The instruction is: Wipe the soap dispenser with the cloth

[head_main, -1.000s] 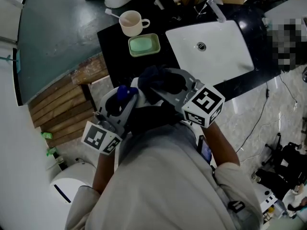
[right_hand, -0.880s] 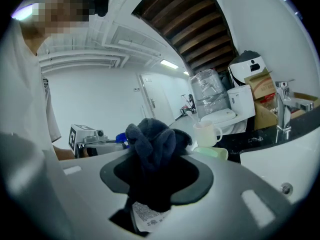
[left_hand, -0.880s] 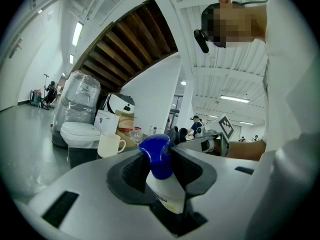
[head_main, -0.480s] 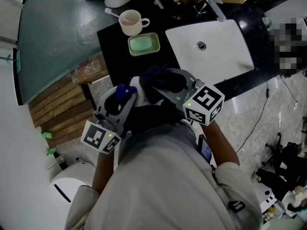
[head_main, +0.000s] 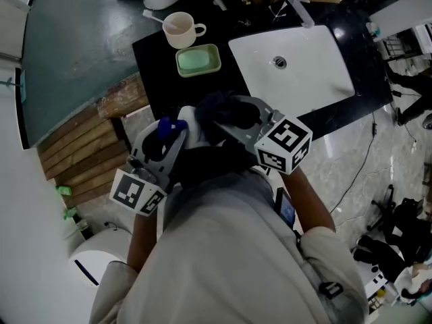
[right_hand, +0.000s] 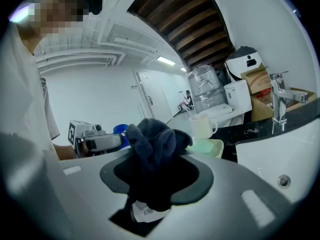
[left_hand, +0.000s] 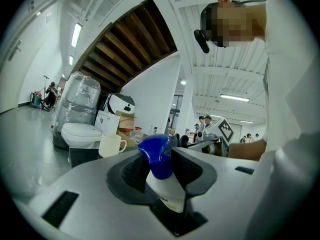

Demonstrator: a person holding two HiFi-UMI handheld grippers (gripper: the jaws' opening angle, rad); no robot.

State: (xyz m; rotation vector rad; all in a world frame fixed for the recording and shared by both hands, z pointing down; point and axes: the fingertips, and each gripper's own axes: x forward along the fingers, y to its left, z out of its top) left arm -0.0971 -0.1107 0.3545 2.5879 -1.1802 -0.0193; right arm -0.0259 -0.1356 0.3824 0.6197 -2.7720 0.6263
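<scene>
Soap dispenser (left_hand: 167, 189), white body, blue pump top, held by left gripper (left_hand: 162, 161)

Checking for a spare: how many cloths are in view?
1: the dark cloth, bunched between the jaws of the right gripper. Others may be hidden behind the person.

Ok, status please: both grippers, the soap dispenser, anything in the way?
Left gripper shut on soap dispenser. Right gripper shut on dark cloth, close beside dispenser; contact unclear. Nothing between them.
</scene>
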